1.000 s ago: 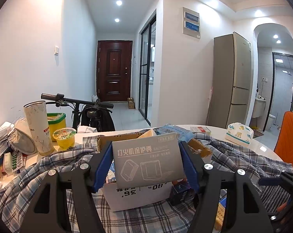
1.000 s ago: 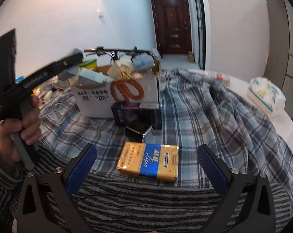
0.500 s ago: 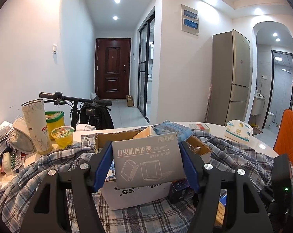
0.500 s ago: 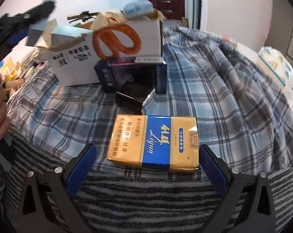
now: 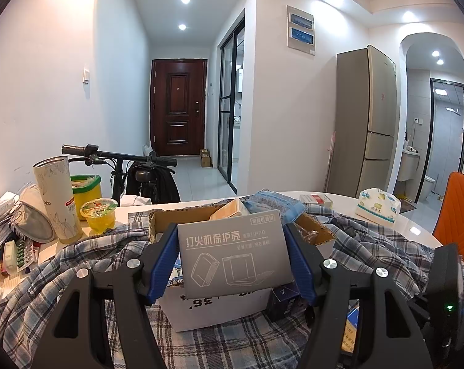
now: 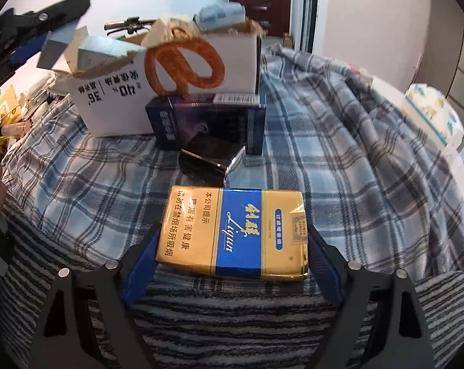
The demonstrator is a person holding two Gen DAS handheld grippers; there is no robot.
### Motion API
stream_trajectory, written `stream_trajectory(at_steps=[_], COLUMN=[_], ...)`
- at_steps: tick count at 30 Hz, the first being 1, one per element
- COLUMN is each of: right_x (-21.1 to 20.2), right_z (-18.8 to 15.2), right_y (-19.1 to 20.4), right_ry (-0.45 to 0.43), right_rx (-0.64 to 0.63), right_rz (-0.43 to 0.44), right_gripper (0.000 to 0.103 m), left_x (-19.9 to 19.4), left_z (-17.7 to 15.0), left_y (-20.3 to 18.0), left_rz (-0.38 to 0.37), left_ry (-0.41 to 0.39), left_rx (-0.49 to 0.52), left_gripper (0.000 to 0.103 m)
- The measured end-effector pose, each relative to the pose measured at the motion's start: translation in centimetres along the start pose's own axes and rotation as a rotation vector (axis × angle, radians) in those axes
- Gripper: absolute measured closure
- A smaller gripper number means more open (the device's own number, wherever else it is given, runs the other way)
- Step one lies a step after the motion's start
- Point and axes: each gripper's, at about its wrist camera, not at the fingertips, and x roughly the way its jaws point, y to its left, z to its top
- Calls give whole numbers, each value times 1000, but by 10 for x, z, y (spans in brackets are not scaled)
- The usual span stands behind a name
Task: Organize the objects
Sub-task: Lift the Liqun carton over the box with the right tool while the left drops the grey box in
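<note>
Right gripper (image 6: pixel 232 264) jaws closing around flat gold-and-blue cigarette pack (image 6: pixel 235 233) on plaid cloth (image 6: pixel 339 160), pads not clearly pressing yet; keep it centred, squeeze evenly. Left gripper (image 5: pixel 232 261) clamps grey cardboard lighter-case box (image 5: pixel 232 255) above white carton (image 5: pixel 213 310).

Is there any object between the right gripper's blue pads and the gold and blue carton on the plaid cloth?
No, nothing visible. The right gripper straddles the gold and blue carton, one pad at each short end, and its jaws are closing on it. The small black case lies beyond the carton, outside the jaws.
</note>
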Motion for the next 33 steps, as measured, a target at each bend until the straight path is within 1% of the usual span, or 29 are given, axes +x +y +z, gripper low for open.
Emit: stream_trajectory(at_steps=[5, 8, 9, 11, 13, 17, 20, 23, 25, 29, 31, 33], right_x=[-27, -45, -51, -59, -70, -88, -102, -111, -113, -105, -95, -78], right_z=[-2, -2, -2, 4, 11, 35, 58, 84, 102, 134, 143, 147], right_y=[2, 0, 1, 3, 4, 8, 14, 17, 22, 28, 29, 33], right_ry=[-127, -230, -263, -318, -367, -426, -485, -547, -581, -634, -655, -662], right_rx=[-13, -13, -16, -26, -32, -37, -52, -54, -61, -57, -48, -60], right_rz=[-9, 1, -10, -45, -36, 14, 47, 94, 106, 120, 127, 107], right_gripper=[16, 16, 16, 16, 16, 16, 16, 16, 16, 16, 16, 16], left_x=[1, -1, -1, -3, -5, -7, -9, -9, -10, -8, -7, -5], left_z=[1, 2, 3, 4, 6, 10, 14, 16, 16, 15, 14, 13], left_y=[1, 4, 5, 10, 16, 31, 45, 61, 72, 84, 87, 89], left_rz=[3, 6, 7, 13, 23, 53, 107, 119, 141, 157, 159, 164], left_ry=[1, -6, -8, -16, -22, -38, -50, -48, -49, -42, -36, -33], left_rx=[-11, -21, -25, -36, -52, -82, -100, -155, -182, -213, -220, -218], left_gripper=[34, 34, 34, 34, 34, 34, 34, 34, 34, 34, 34, 34])
